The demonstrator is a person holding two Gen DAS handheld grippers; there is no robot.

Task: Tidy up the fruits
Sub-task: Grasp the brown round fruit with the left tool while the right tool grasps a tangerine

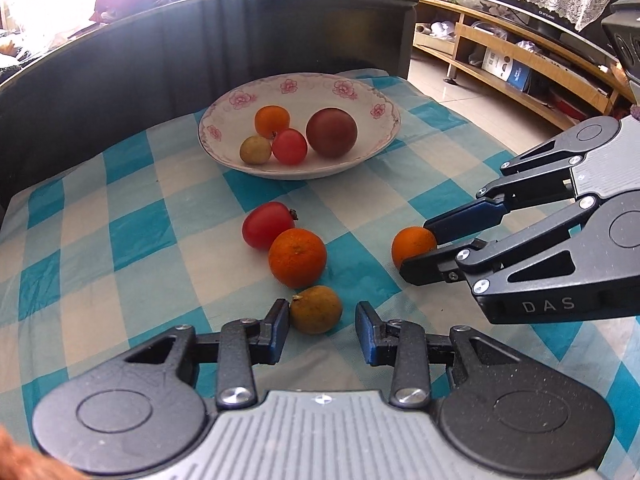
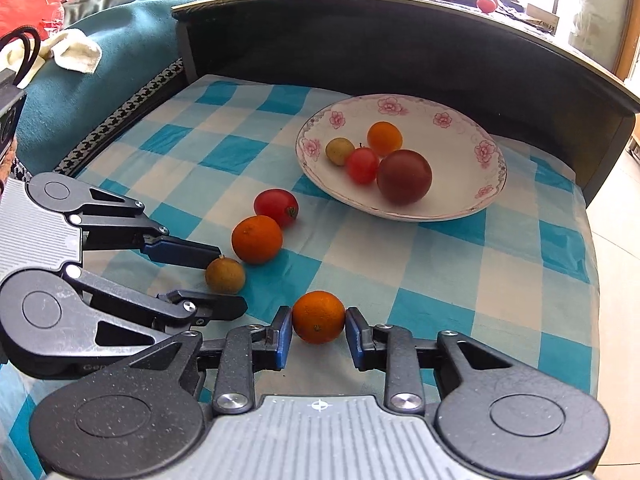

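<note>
A checked cloth [image 2: 440, 264] is spread over the tabletop, dark panel along the far edge. The flowered plate [image 1: 360, 92] with four fruits sits near that edge. Open cloth lies toward the right edge. The right gripper [image 2: 319, 336] is clamped on an orange [image 2: 318, 316]. The left gripper [image 1: 322, 332] is parted around a brown fruit [image 1: 316, 309], one pad touching.

— Any lettering you can read?
— "DAS" in pale capitals on the dark side of the right gripper [image 1: 418, 248]. In the right wrist view the left gripper [image 2: 230, 280] shows "Gen", then it is cut off.
— Anything else?
— Too blurred.
</note>
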